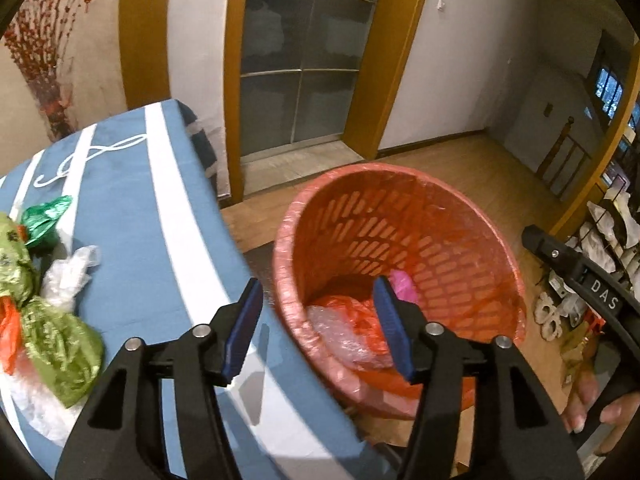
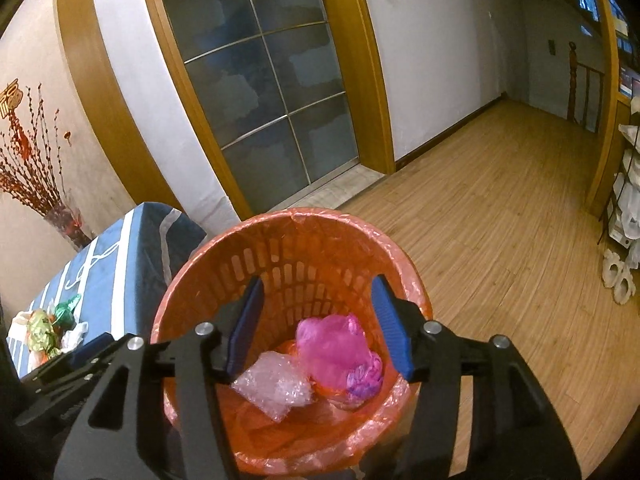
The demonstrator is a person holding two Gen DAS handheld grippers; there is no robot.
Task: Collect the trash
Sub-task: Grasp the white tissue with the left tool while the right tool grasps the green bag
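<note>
An orange lined waste basket [image 1: 460, 216] [image 2: 224, 252] stands on the floor beside the table. Inside lie a pink plastic bag [image 2: 332, 348], a clear crumpled bag [image 2: 276, 384] and an orange bag [image 1: 352, 312]. My left gripper [image 1: 318, 328] is open and empty, between the table edge and the basket rim. My right gripper [image 2: 318, 328] is open and empty, right above the basket mouth. On the table lie green wrappers [image 1: 60, 340], a dark green foil wrapper [image 1: 44, 220], a clear plastic bag [image 1: 68, 276] and an orange scrap [image 1: 8, 340].
The table has a blue cloth with white stripes [image 1: 132, 208]. A glass sliding door [image 2: 260, 80] is behind. Wooden floor [image 2: 500, 208] stretches to the right. A rack with white items [image 1: 612, 232] stands at far right. The right gripper's body [image 1: 580, 280] shows at the right edge.
</note>
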